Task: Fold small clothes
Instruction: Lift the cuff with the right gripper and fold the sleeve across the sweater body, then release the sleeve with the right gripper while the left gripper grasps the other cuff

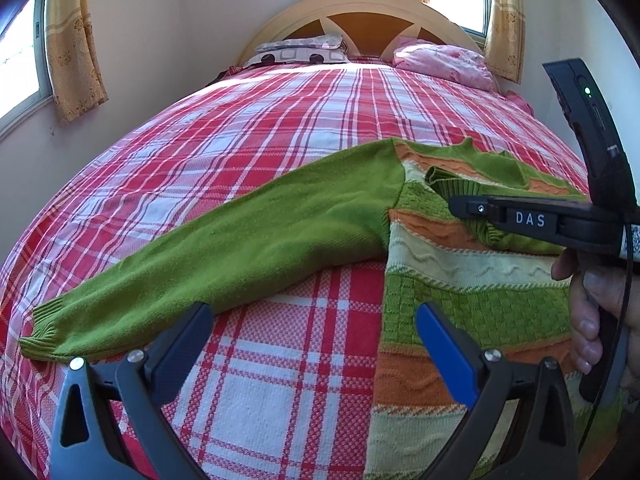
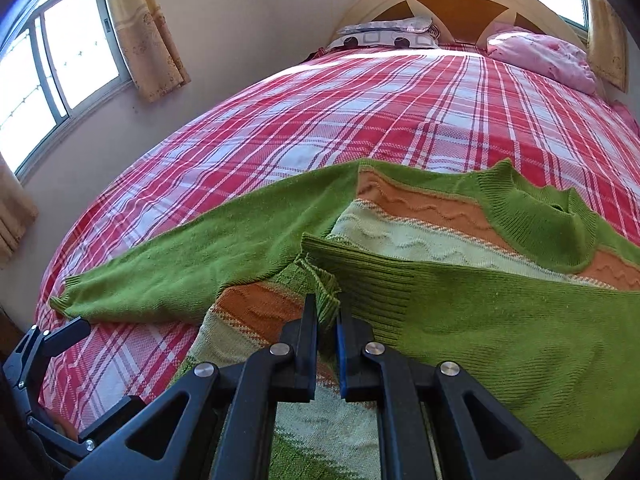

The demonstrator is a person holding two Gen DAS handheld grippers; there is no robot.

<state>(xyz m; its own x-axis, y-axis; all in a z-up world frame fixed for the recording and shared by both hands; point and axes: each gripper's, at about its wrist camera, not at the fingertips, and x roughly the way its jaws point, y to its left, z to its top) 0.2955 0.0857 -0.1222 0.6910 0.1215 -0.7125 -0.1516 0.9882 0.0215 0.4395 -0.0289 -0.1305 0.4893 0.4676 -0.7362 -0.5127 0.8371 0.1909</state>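
A small green, orange and cream striped sweater point(image 1: 460, 276) lies on the plaid bed, also in the right wrist view point(image 2: 420, 216). Its left sleeve point(image 1: 224, 240) stretches out flat to the left point(image 2: 192, 252). Its right sleeve point(image 2: 480, 312) is folded across the body. My right gripper point(image 2: 327, 320) is shut on that sleeve's ribbed cuff point(image 2: 326, 284); it shows from the side in the left wrist view point(image 1: 464, 208). My left gripper point(image 1: 314, 320) is open and empty, low over the bed between the left sleeve and the sweater's body.
The red and white plaid bedspread point(image 1: 280, 128) covers the bed. A patterned pillow point(image 1: 304, 50) and a pink pillow point(image 1: 444, 62) lie at the headboard point(image 1: 360, 12). A wall with curtained windows point(image 2: 60, 60) runs along the left.
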